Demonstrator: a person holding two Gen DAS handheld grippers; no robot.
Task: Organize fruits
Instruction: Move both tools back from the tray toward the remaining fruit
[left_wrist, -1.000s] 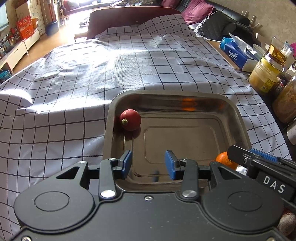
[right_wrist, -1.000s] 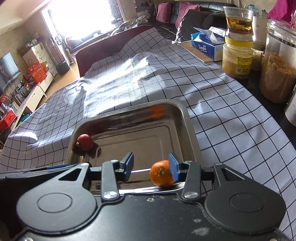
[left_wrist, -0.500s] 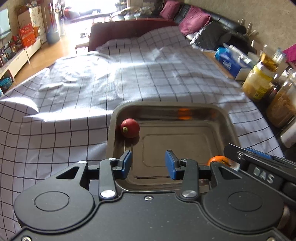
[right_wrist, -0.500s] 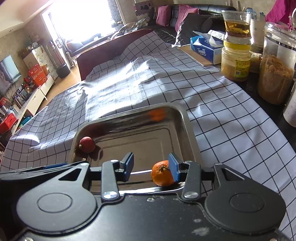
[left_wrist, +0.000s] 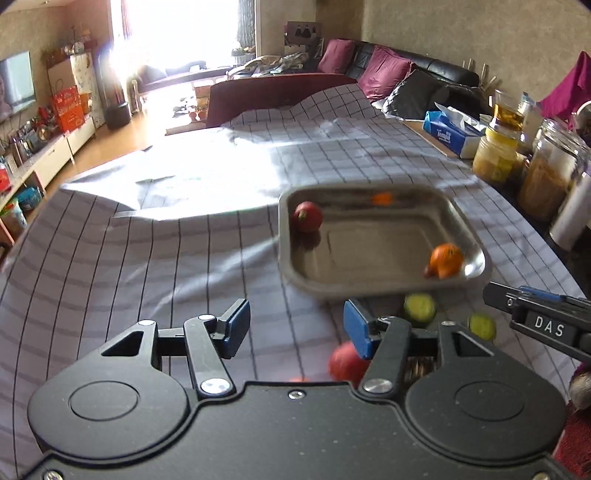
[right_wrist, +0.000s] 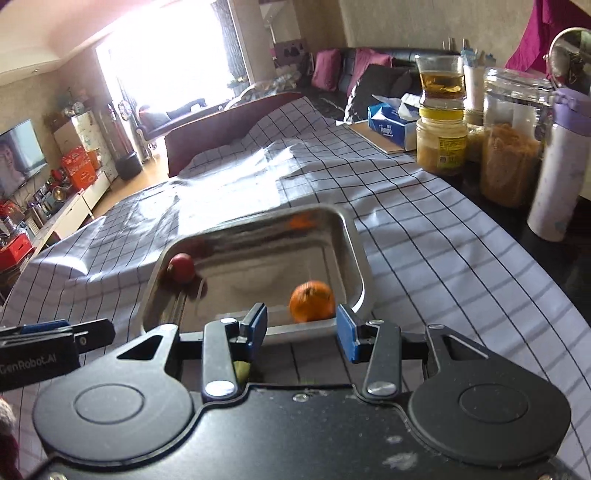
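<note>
Checked cloth covers the whole table, rumpled in places, so round fruit could roll. Nearest the left gripper (left_wrist: 293, 326) – jaws opening, nothing between them – a red fruit (left_wrist: 345, 363) sits half hidden under its right finger, with two green fruits (left_wrist: 419, 306) just beyond on the cloth. These look small, light and smooth, probably firm; I'd pinch across the widest part, gently. The right gripper (right_wrist: 301, 328) stands part open and empty. Past it, the metal tray (right_wrist: 354, 258) holds an orange (right_wrist: 312, 301) by its near rim and another red fruit (right_wrist: 181, 267) in the left corner. Jars (right_wrist: 441, 144) and a tissue box (right_wrist: 391, 127) line the far right edge, well clear – only the tray's raised rim gets in the way.
</note>
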